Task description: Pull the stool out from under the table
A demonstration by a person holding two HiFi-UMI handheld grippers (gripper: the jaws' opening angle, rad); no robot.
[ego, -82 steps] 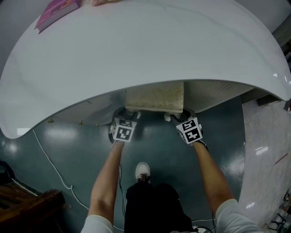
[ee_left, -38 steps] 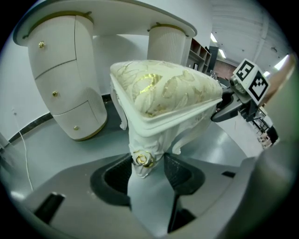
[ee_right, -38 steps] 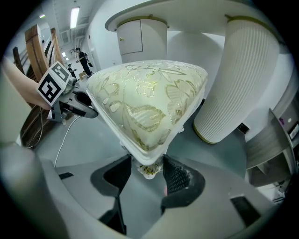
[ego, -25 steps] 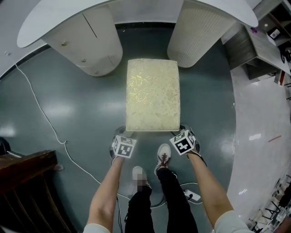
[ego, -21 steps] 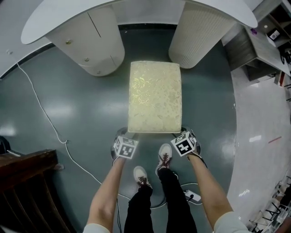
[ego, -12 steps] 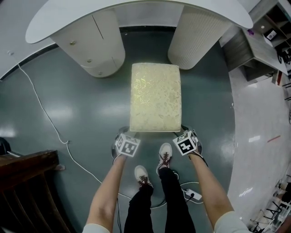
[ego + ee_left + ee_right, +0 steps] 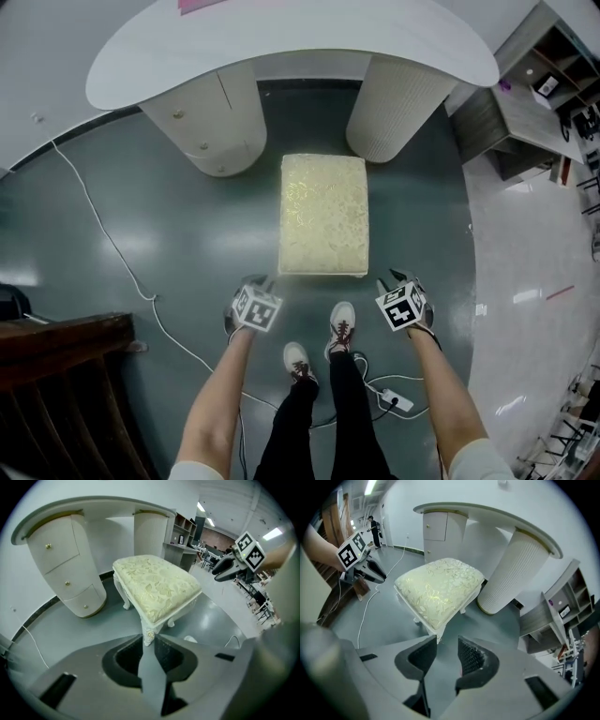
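The cream upholstered stool [image 7: 323, 214] stands on the grey floor, out in front of the white curved table [image 7: 281, 37], its far end near the two pedestals. My left gripper [image 7: 255, 281] hovers off the stool's near left corner, apart from it. My right gripper [image 7: 398, 277] hovers off the near right corner, also apart. In the left gripper view the jaws [image 7: 149, 641] have just been closing to a narrow gap, with nothing between them and the stool [image 7: 154, 585] beyond. The right gripper's jaws [image 7: 447, 648] have been closing too, stand wider and are empty.
The table rests on a drawer pedestal [image 7: 211, 122] and a ribbed pedestal [image 7: 398, 98]. A white cable [image 7: 103, 244] trails over the floor at left. A dark wooden piece [image 7: 56, 375] sits lower left, shelves [image 7: 525, 103] at right. The person's feet [image 7: 340, 323] and a power strip [image 7: 394, 403] lie behind the stool.
The stool has come out from under the table. Both grippers have left its near corners, risen and drawn back. The head view looks from higher up.
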